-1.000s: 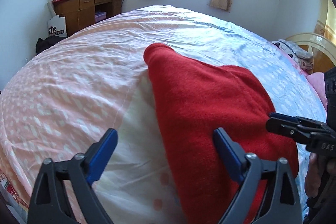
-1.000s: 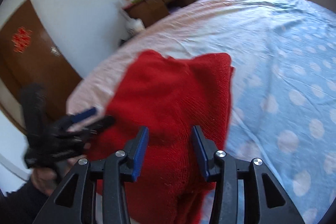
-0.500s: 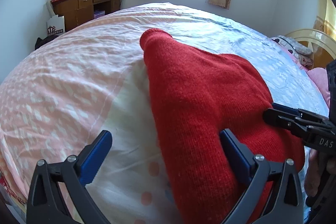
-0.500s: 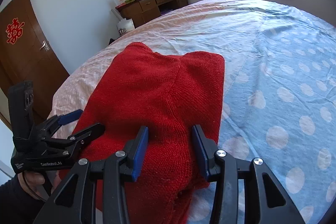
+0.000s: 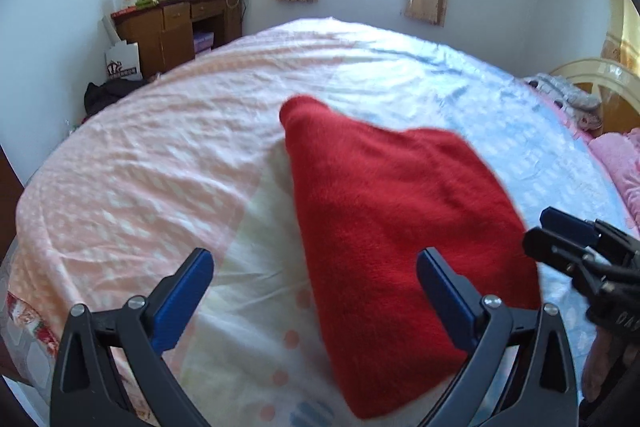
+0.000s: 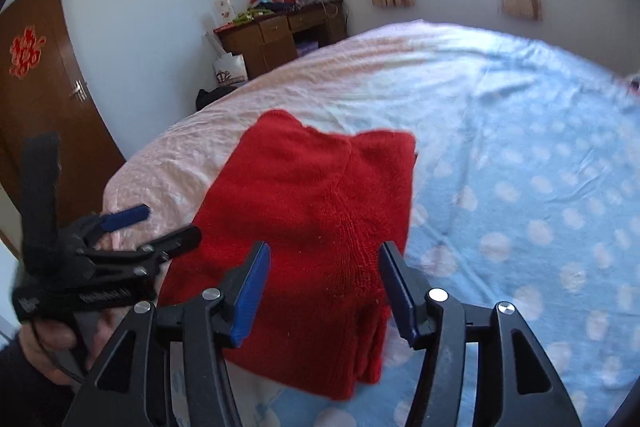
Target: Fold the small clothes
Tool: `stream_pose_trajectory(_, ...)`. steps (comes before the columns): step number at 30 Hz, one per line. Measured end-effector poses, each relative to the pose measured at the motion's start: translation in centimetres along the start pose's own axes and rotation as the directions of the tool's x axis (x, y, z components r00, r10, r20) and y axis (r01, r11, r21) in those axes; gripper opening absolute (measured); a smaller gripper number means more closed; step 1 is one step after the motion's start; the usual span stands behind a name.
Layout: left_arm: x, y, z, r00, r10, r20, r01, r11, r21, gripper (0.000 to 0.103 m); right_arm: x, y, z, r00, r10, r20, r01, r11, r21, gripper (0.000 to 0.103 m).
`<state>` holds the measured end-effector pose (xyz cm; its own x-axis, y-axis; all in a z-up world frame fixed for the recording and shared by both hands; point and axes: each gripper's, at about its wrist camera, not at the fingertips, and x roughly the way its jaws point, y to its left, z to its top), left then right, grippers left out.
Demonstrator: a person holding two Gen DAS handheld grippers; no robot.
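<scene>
Folded red knitted garment [image 5: 404, 223] lies released; left claw [image 5: 314, 283] spread, right claw [image 6: 322, 287] just opening, empty; we withdraw without snagging

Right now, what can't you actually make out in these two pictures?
- Red knit garment: its kind; it lies folded, and both views are motion-blurred.
- Its near edge: left wrist view, cut off behind the left gripper.
- Clutter on the desk: too small.
- The person: only a hand, right wrist view's corner.

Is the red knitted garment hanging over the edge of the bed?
No, the red knitted garment lies folded flat on the bed's dotted sheet, sheet showing around it.
</scene>
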<state>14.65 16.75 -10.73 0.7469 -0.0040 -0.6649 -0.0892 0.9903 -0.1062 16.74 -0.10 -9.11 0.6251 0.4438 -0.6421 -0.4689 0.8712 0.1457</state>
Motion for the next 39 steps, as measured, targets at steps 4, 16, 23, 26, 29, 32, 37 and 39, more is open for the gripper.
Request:
stream_pose_trajectory(4, -2.2, -0.3, 0.6, 0.999, -0.005, 0.049, 0.004, 1.0, 0.01, 0.103, -2.4, 1.1, -0.3, 0.998, -0.03, 0.05, 0.033, 0.998, -0.049, 0.058)
stream_pose_trajectory(16, -4.5, -1.4, 1.3, 0.993, -0.01, 0.122, 0.005, 0.999, 0.038, 0.103, -6.1, 1.3, 0.2, 0.98, -0.068, 0.188, 0.074, 0.997, -0.025, 0.059)
stream_pose_trajectory(23, -4.6, -1.2, 1.3, 0.993, -0.014, 0.121, 0.01, 0.999, 0.034, 0.103, -6.7, 0.9, 0.1, 0.976, -0.071, 0.207, 0.071, 0.997, 0.005, 0.064)
stream_pose_trajectory(26, -4.6, -1.2, 1.3, 0.993, -0.018, 0.118, 0.014, 0.999, 0.029, 0.103, -6.5, 0.9, 0.1, 0.978, -0.064, 0.2, 0.063, 0.998, 0.008, 0.064)
stream_pose_trajectory(29, -4.7, -1.2, 1.2, 0.993, -0.017, 0.119, 0.014, 0.999, 0.031, 0.103, -6.4, 0.9, -0.1, 0.979, -0.06, 0.195, 0.059, 0.998, 0.008, 0.064)
stream_pose_trajectory(32, -4.6, -1.3, 1.2, 0.993, -0.018, 0.118, 0.015, 0.999, 0.035, 0.103, -6.4, 0.9, -0.2, 0.979, -0.056, 0.194, 0.055, 0.998, 0.01, 0.064)
stream_pose_trajectory(37, -4.7, -1.4, 1.2, 0.993, -0.019, 0.118, 0.015, 0.999, 0.034, 0.103, -6.4, 0.9, -0.2, 0.979, -0.057, 0.198, 0.056, 0.998, 0.012, 0.064)
stream_pose_trajectory(39, -4.7, -1.4, 1.2, 0.993, -0.02, 0.12, 0.016, 0.999, 0.034, 0.103, -6.4, 0.9, -0.2, 0.979, -0.057, 0.197, 0.056, 0.998, 0.011, 0.064)
